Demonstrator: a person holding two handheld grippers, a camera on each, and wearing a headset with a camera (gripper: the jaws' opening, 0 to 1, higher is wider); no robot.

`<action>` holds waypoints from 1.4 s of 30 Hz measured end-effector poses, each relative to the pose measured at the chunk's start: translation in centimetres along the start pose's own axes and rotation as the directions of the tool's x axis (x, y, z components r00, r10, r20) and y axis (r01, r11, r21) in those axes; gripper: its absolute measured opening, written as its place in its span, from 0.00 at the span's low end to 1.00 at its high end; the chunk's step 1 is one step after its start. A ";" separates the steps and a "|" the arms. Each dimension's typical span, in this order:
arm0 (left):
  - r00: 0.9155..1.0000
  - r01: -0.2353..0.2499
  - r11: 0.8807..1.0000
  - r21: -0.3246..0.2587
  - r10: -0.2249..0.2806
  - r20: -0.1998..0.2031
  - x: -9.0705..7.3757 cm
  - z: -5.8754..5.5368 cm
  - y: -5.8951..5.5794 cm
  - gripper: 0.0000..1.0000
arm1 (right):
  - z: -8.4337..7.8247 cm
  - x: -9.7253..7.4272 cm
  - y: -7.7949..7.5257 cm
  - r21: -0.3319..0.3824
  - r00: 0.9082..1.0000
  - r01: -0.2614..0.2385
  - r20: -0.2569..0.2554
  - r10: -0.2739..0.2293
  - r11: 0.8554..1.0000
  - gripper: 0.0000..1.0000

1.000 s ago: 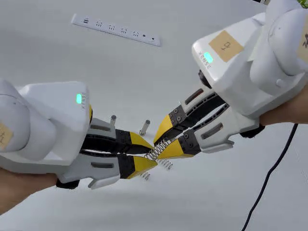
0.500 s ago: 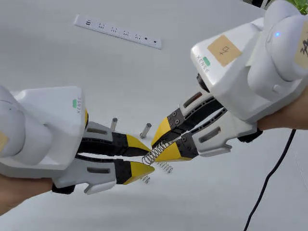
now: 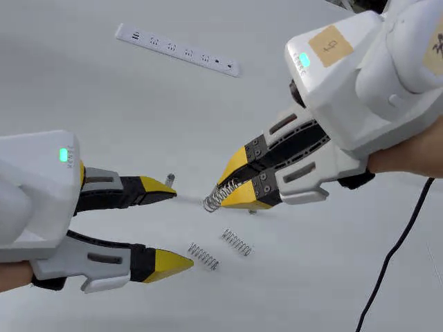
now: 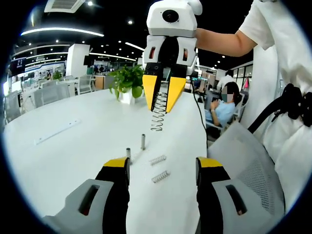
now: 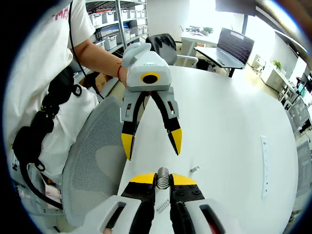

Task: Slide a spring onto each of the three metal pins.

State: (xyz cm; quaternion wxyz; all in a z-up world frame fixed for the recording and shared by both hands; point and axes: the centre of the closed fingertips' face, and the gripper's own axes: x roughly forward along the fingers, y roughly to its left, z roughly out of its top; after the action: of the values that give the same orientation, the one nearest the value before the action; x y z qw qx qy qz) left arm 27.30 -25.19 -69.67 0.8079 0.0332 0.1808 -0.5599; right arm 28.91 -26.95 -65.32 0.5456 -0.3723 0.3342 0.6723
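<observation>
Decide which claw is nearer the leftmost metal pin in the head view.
Left. The open left claw has one jaw tip beside the pin; the right claw, shut on a spring, sits further right.

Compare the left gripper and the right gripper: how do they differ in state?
The left gripper has its jaws spread wide and holds nothing; the right gripper is shut on a spring. The left lies low, nearly level; the right angles down from above. Both have yellow-tipped jaws and white bodies.
</observation>
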 end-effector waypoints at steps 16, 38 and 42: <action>0.999 -0.036 0.999 -0.038 0.037 0.022 -1.6 -2.3 2.0 0.90 | -0.4 3.6 -5.9 0.041 0.993 0.087 -0.085 -0.084 0.995 0.06; 0.997 -0.014 0.999 -0.036 0.017 0.071 -1.9 -3.2 2.3 0.99 | -3.1 9.0 -8.6 0.033 0.978 0.076 -0.195 -0.069 0.997 0.06; 0.997 -0.013 0.999 -0.042 0.016 0.079 -1.9 -3.1 2.4 0.99 | -3.3 9.2 -8.7 0.033 0.977 0.075 -0.201 -0.067 0.997 0.06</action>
State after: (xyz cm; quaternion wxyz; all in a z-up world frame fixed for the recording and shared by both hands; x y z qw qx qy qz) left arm 28.09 -21.85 -72.29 0.8190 -0.0042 0.1600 -0.5510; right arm 36.70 -23.73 -75.29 0.5403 -0.4384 0.3872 0.6049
